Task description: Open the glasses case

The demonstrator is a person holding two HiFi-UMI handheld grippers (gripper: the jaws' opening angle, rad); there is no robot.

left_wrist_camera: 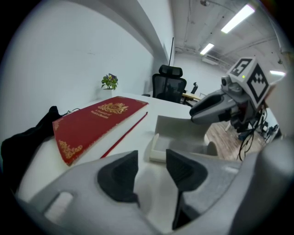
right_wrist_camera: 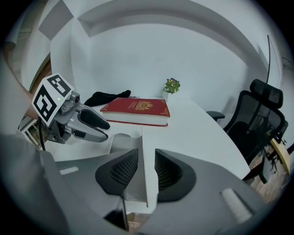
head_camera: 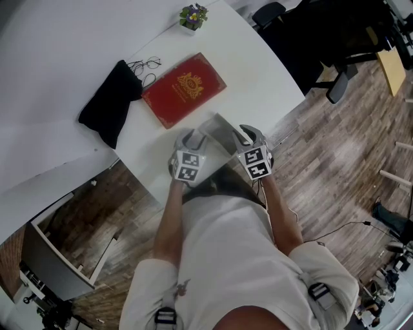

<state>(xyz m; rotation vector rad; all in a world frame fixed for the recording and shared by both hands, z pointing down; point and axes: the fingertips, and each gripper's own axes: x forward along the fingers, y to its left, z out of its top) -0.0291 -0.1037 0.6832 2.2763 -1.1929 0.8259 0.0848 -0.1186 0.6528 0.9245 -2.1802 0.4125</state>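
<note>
While the glasses case [head_camera: 218, 132] is lying open near the bench's [head_camera: 258, 77] front edge, the right gripper's [right_wrist_camera: 146, 172] jaws are standing slightly spread around its raised lid [left_wrist_camera: 181, 126], and the left gripper's [left_wrist_camera: 151, 172] jaws are gaping empty just short of it.

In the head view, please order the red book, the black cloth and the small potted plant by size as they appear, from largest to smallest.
1. red book and black cloth: they look about equal in size, so I do not rank them.
2. potted plant: clearly the smallest.
</note>
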